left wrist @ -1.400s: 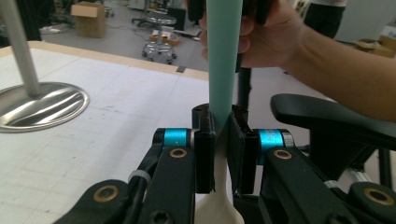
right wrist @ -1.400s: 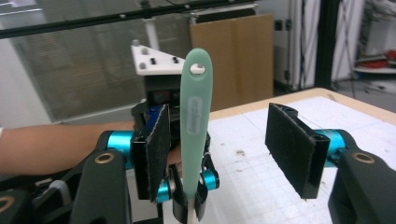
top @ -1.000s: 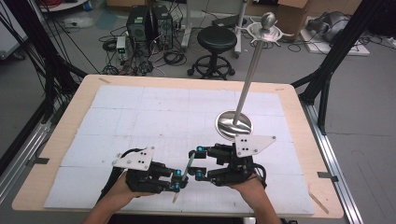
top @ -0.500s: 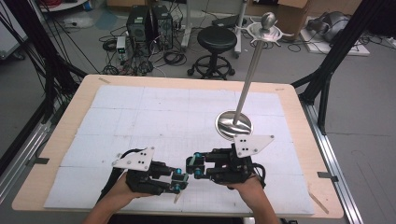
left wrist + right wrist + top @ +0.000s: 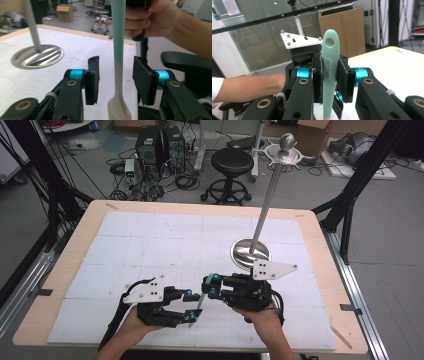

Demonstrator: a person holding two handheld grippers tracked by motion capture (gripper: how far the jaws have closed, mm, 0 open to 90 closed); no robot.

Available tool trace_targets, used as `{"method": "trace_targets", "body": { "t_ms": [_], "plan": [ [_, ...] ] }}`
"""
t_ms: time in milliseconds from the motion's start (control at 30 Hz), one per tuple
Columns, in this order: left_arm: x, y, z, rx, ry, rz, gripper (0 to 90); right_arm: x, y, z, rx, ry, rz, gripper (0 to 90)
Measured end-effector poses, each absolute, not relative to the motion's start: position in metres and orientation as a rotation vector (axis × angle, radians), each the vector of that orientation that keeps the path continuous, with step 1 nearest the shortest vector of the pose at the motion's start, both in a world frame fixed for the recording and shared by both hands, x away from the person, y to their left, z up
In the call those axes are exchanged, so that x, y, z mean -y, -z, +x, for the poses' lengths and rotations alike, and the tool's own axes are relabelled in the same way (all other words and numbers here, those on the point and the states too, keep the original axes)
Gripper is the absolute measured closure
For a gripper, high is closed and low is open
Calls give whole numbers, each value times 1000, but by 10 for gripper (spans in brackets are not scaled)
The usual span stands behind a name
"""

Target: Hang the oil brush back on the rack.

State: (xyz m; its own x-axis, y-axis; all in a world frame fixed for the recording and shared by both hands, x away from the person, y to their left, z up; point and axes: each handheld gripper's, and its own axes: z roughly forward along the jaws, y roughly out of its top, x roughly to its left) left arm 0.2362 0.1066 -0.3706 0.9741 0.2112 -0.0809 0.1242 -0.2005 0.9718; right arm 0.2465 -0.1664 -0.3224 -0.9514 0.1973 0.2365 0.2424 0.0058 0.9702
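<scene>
The right claw [image 5: 329, 82] clamps the mint brush [image 5: 329, 75]; the left claw [image 5: 116, 80], jaws just opening, straddles it untouched, near the steel stand [image 5: 250, 254].

The right gripper [image 5: 212, 285] is held at about five o'clock on the table, its jaws clamped. The left gripper [image 5: 190, 306], at seven o'clock, is pointed toward three o'clock; its jaws have just been opening and are parted.

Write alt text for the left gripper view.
A mint-green and cream silicone basting brush stands upright between the open left tongs, untouched by either black pad. Behind, a hand and a polished steel stand base on the white table.
</scene>
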Motion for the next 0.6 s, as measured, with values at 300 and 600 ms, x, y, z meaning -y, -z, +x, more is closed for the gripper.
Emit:
{"method": "trace_targets", "body": {
  "t_ms": [300, 600],
  "plan": [
    [-100, 372, 236, -283, -124, 1811, 722, 167, 322, 248, 2204, 2150, -638, 767],
    [-98, 373, 238, -307, -118, 1830, 838, 167, 322, 247, 2212, 2131, -634, 733]
  ]
}}
